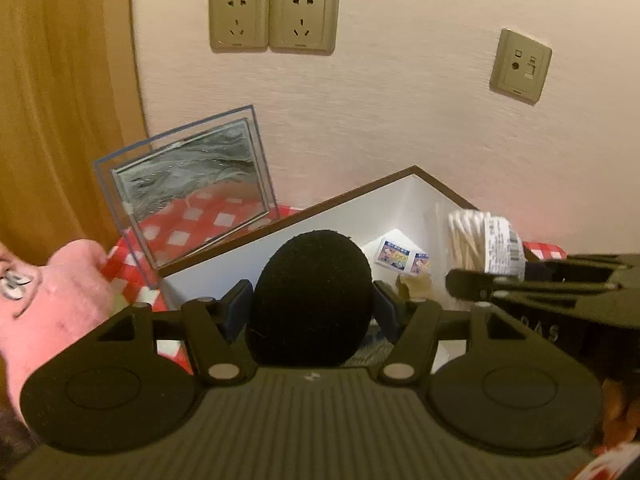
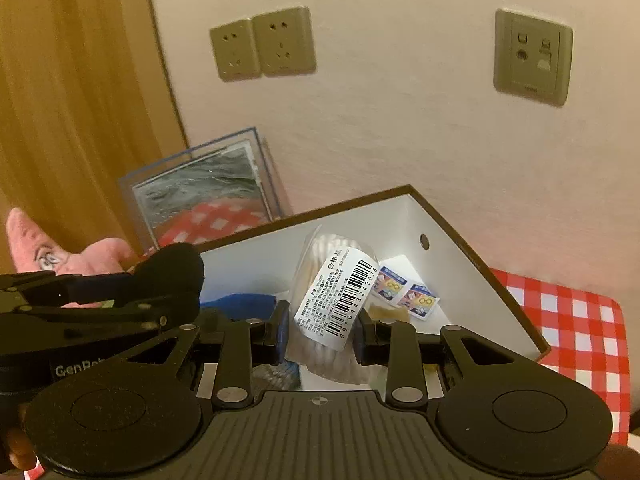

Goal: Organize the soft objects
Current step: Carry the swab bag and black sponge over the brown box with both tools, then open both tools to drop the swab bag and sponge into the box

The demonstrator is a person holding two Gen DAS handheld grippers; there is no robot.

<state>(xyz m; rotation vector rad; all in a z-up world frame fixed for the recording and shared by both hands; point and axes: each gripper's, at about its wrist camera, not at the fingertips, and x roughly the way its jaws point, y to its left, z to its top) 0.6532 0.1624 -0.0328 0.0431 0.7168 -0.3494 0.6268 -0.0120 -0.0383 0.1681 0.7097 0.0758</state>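
Left wrist view: the left gripper [image 1: 312, 304] holds a round black sponge puff [image 1: 312, 296] between its jaws; the blue pads [image 1: 239, 304] press on the puff's two sides, so the jaws stand wide only because the puff fills them. The puff rises above the fingertips and hides the middle of the white box [image 1: 360, 216] beyond the jaws. To the right of the jaws, the right gripper [image 1: 464, 280] enters side-on carrying a bag of cotton swabs [image 1: 484, 244]. To the left of the jaws lie a pink plush toy [image 1: 60, 292] and a clear picture frame [image 1: 192, 184] on the red checked cloth [image 1: 200, 224].

Right wrist view: the right gripper [image 2: 320, 332] is closed at a narrower gap on the bag of cotton swabs [image 2: 332, 300], barcode label facing the camera, over the open white box [image 2: 440, 216]. Past the fingertips, on the box floor, lie two small printed packets [image 2: 404, 292]. The left gripper [image 2: 188, 280] with its black sponge puff [image 2: 176, 268] lies just left of the jaws.
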